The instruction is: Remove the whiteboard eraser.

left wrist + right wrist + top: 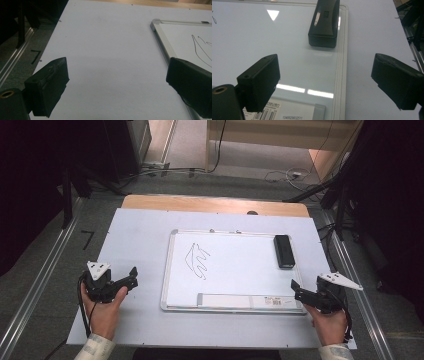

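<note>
Lying flat on the white tabletop (pixel 135 320), the whiteboard (pixel 235 270) carries a black eraser (pixel 284 251) at its far right corner and a thin black line drawing (pixel 197 261) left of centre. A label strip (pixel 247 301) runs along the board's near edge; in the right gripper view its barcode sticker (pixel 265 115) reads "1048929832511", and the brand beside it looks like "deli", though only partly legible. The same view shows a small silver label on the eraser's top, too blurred to read.

The right gripper (pixel 298 290) sits just off the board's near right corner, held by the right hand (pixel 330 322). Its fingers (pixel 259 82) stand released, wide apart, nothing between them, framing the board's right edge with the eraser ahead. The left gripper (pixel 131 276), in the left hand (pixel 102 312), rests over bare tabletop well left of the board. Its fingers (pixel 47 86) are likewise spread and empty.

The left gripper view shows the board's far left corner and part of the drawing. The high view adds the wooden table edge (pixel 215 204) and cables (pixel 290 174) on the floor beyond.
</note>
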A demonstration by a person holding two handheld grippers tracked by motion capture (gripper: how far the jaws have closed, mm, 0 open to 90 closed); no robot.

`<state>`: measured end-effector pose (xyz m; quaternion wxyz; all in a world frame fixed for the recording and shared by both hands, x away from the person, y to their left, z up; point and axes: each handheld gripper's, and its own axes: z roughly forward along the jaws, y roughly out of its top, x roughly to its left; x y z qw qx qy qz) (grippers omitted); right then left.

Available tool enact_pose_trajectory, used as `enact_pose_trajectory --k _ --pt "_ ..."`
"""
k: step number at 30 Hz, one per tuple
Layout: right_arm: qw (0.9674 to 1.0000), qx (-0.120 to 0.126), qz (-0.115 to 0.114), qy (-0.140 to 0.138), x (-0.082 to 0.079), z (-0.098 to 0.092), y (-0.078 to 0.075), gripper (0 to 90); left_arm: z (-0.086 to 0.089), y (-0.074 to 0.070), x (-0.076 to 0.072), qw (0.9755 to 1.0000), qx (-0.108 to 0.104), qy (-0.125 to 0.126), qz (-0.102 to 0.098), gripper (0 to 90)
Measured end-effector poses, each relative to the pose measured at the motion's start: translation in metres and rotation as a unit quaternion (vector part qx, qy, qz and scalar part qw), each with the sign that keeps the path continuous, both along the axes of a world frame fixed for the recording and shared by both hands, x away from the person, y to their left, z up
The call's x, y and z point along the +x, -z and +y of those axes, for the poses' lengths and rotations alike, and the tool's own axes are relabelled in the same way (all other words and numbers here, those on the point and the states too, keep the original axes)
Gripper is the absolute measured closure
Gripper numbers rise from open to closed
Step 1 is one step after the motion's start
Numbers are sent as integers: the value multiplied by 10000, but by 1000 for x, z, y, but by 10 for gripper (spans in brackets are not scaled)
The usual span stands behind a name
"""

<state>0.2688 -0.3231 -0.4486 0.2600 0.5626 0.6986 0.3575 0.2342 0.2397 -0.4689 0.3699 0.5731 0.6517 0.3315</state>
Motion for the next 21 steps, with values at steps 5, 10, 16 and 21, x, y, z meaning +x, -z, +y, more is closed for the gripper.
enact_pose_trajectory --k 5,10,16,21 --pt "10000 -34 61 29 13 0 2 71 2 -1 -3 10000 1 -81 -27 47" --pt "9999 -84 52 90 31 3 1 71 2 0 -2 10000 -4 -60 -10 47" --pt "9998 -156 6 155 57 10 -1 70 1 0 -1 10000 6 -28 -3 47" --pt "9998 -184 7 125 66 16 -1 71 2 1 0 10000 -31 -39 3 47"
